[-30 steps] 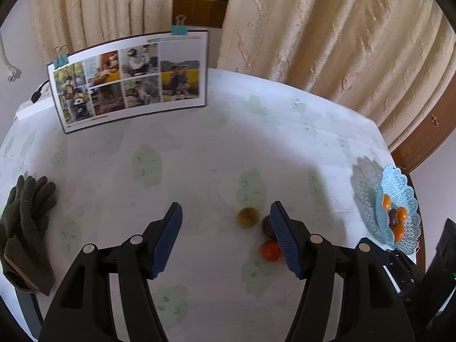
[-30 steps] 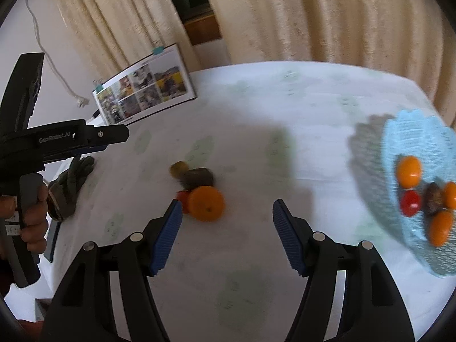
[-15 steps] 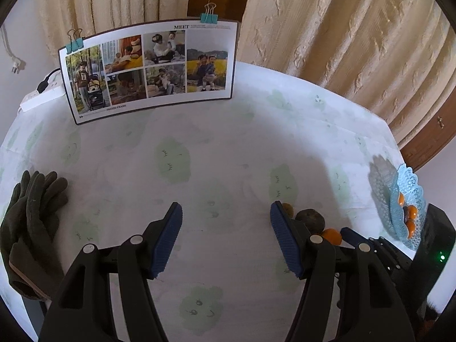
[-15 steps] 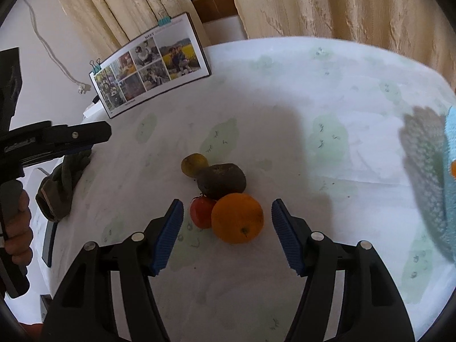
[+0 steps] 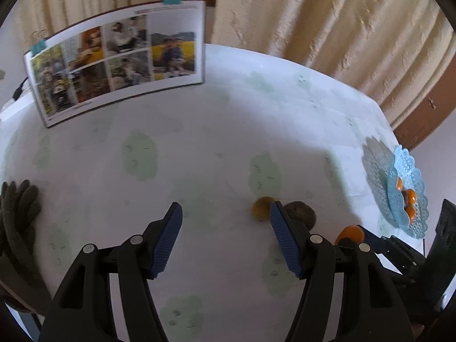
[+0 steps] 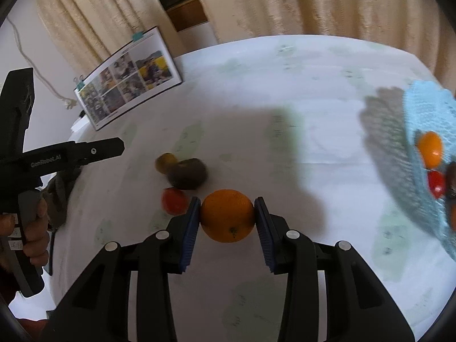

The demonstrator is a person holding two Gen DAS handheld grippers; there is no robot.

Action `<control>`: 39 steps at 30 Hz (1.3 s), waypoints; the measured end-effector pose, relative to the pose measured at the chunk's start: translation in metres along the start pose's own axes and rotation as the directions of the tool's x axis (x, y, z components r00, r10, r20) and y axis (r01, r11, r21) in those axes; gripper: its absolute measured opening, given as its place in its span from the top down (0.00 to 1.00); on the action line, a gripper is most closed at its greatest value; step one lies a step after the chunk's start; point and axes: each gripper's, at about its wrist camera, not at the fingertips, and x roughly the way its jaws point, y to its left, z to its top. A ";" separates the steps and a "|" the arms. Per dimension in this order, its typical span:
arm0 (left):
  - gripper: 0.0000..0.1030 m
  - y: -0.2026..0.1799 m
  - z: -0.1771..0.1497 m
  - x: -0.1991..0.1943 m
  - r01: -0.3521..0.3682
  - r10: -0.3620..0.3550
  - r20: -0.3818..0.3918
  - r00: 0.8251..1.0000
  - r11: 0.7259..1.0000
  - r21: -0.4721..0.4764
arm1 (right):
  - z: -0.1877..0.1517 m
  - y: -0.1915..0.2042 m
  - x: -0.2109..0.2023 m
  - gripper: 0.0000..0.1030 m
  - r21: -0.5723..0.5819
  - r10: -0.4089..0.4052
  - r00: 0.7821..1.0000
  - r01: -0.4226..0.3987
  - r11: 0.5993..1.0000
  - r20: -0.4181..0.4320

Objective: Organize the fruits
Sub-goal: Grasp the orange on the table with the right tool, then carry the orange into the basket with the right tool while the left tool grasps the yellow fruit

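My right gripper (image 6: 227, 213) has just been closing, and now its two blue pads (image 6: 190, 233) press on both sides of the orange (image 6: 227, 216), which sits between them on the white table cloth (image 6: 285, 148). Just beside the orange, on its left, lies a small red fruit (image 6: 174, 204), and behind that a dark brown fruit (image 6: 188, 173) and a yellowish fruit (image 6: 166, 162), close together. At the right edge of the table stands the light blue basket (image 6: 427, 108), with an orange-coloured fruit (image 6: 430, 148) and a red one (image 6: 436, 183) inside. My left gripper (image 5: 225, 238) hangs above the cloth with its jaws apart and nothing between them; the yellowish fruit and the dark one are just beyond its right finger. At the far side of the table a photo board (image 5: 116, 62) stands upright, and a dark glove (image 5: 17, 216) lies at the left edge.
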 end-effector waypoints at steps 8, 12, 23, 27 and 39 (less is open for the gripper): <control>0.38 -0.025 0.004 0.030 0.031 -0.030 -0.023 0.999 0.998 0.045 | -0.007 -0.018 -0.016 0.61 0.019 -0.055 0.998 0.055 0.998 0.015; 0.39 -0.028 0.006 0.049 0.036 -0.034 -0.042 0.999 0.999 0.042 | -0.011 -0.024 -0.021 0.61 0.023 -0.065 0.998 0.065 0.998 0.017; 0.73 -0.029 0.003 0.061 0.077 -0.076 -0.060 0.995 0.997 0.011 | -0.011 -0.028 -0.030 0.61 0.021 -0.074 0.997 0.073 0.997 0.037; 0.73 -0.026 0.000 0.059 0.086 -0.087 -0.062 0.994 0.996 -0.014 | -0.008 -0.026 -0.036 0.61 -0.001 -0.066 0.996 0.066 0.998 0.052; 0.73 -0.030 -0.008 0.060 0.034 -0.036 -0.071 0.997 0.999 -0.024 | -0.009 -0.034 -0.053 0.61 -0.006 -0.065 0.995 0.066 0.998 0.074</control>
